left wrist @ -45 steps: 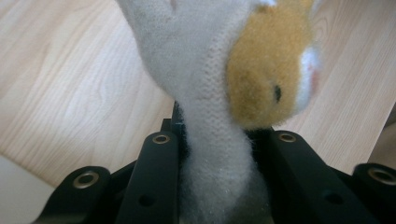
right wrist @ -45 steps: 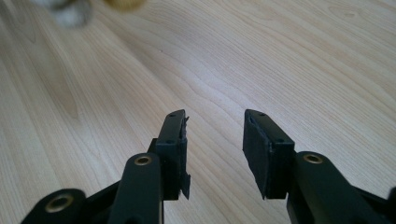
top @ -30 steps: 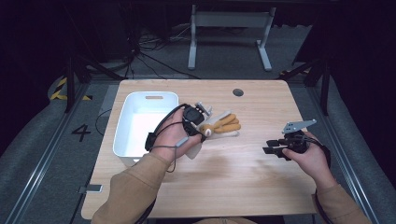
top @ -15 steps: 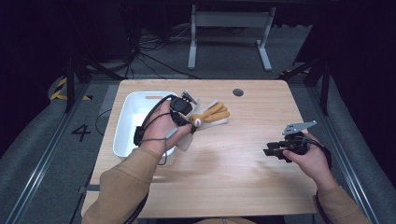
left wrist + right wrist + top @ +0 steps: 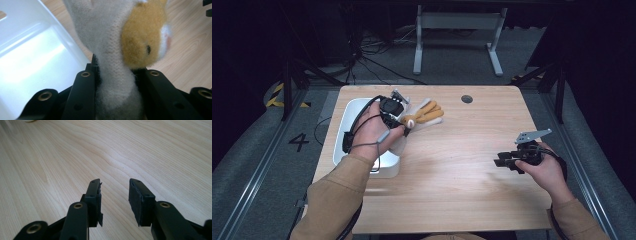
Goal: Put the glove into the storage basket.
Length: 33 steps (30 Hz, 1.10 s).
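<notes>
From the high view, the left gripper (image 5: 404, 119) was held above the right rim of a white plastic bin (image 5: 346, 131) at the table's (image 5: 452, 190) far left. It gripped a knitted glove (image 5: 422, 116), whose long axis ran from near-left to far-right, the tan fingers pointing right and slightly far, over the wood. The glove's pale cuff hung down toward the bin's near right corner. The right gripper (image 5: 501, 161) sat low at the near right, its jaws pointing left, well apart from the glove. The table was a light wood-grain rectangle with a small round dark grommet (image 5: 467, 99) near its far edge. Around it lay grey carpeted floor, dark cables and a metal stand.

In the left gripper view, the black jaws pinched the fuzzy off-white knit of the glove (image 5: 112, 50), with a fluffy orange patch to its right. The glossy, smooth bin (image 5: 32, 57) lay to the left.

In the right gripper view, the right gripper (image 5: 115, 195) had its jaws spread with nothing between them, over bare wood.
</notes>
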Available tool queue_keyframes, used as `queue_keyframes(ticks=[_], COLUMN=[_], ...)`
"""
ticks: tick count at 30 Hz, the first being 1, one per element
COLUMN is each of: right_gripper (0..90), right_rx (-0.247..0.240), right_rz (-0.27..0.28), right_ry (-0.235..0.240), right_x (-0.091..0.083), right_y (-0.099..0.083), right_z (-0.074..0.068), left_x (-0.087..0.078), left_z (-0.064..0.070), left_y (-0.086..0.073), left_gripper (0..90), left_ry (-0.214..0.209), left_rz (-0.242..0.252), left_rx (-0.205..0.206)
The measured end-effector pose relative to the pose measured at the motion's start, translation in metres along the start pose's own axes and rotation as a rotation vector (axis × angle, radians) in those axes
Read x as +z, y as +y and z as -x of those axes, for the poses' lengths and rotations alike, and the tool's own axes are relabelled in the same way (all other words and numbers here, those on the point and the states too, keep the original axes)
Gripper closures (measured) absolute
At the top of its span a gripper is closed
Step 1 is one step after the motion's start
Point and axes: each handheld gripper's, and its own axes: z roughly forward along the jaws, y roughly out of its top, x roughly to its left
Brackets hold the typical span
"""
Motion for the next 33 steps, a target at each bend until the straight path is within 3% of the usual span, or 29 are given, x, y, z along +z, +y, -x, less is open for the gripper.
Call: queue_keyframes(ticks=[18,26,33], right_gripper=[62.0,61.9,61.4], right_rx=[0.0,-0.009,-0.004], right_rz=[0.008,0.005,0.013], right_ry=[0.026,0.04,0.055], right_x=[0.006,0.011,0.013], right_y=[0.008,0.014,0.016], right_z=[0.0,0.001,0.002], left_x=[-0.013,-0.01,0.001], left_z=[-0.036,-0.053,-0.068], left_y=[-0.019,-0.025,-0.03], left_gripper=[72.6,72.5,72.1], left_ry=[0.053,0.076,0.06], left_rz=[0.01,-0.005,-0.004], left_rx=[-0.137,-0.238,-0.329])
